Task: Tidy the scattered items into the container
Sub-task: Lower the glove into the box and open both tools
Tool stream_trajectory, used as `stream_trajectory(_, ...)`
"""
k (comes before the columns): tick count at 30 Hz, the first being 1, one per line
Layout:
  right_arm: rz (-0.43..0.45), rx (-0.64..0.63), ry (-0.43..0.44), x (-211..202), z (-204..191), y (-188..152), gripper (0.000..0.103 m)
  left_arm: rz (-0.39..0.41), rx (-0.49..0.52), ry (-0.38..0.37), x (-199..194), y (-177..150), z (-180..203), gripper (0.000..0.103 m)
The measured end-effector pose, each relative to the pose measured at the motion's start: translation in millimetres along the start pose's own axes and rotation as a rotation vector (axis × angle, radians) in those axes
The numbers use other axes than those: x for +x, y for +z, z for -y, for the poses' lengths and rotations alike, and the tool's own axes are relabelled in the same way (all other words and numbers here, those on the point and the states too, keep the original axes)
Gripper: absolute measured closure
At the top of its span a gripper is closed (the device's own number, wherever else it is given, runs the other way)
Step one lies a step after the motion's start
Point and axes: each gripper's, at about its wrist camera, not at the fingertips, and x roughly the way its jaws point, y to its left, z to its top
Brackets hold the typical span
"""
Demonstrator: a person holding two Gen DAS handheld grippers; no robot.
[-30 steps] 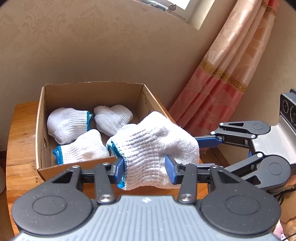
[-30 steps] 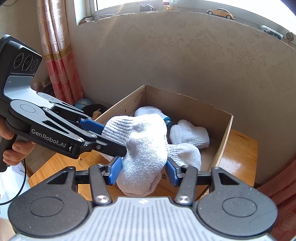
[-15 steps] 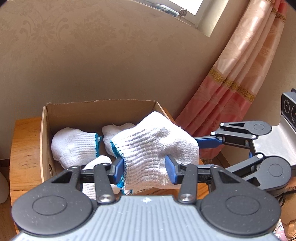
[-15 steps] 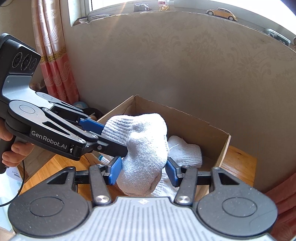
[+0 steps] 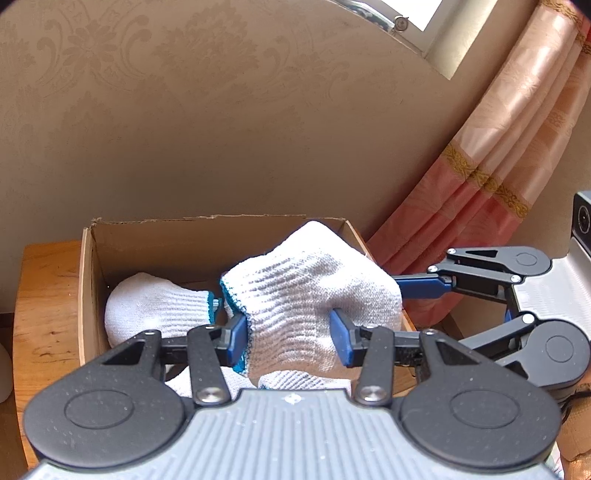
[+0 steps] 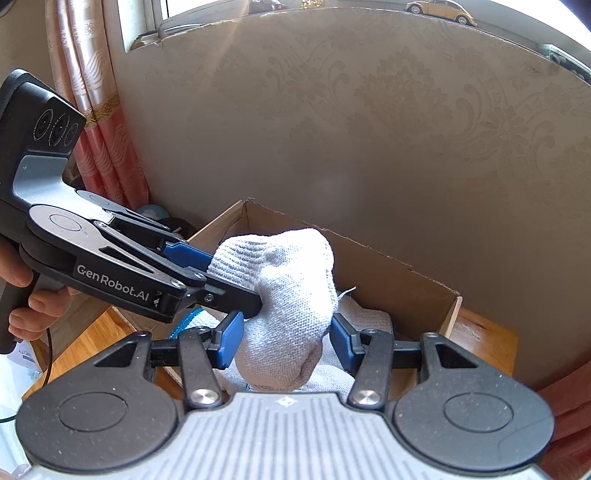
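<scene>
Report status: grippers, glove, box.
Left gripper and right gripper both shut on glove. Glove held over box, not released. Other gloves already inside; nothing blocking.

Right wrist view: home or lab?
Probably a room in a home: beige damask-patterned wallpaper, pink gathered curtain with gold trim by a window, yellow toy car on the ledge, and a small wooden table.
</scene>
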Motion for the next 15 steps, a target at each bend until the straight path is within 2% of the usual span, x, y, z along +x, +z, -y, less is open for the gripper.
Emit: stream_trajectory(15,-0.099,0.063,0.028,48,33,6,0.046,-0.101,-0.077,0.04,43,20,-25,0.059)
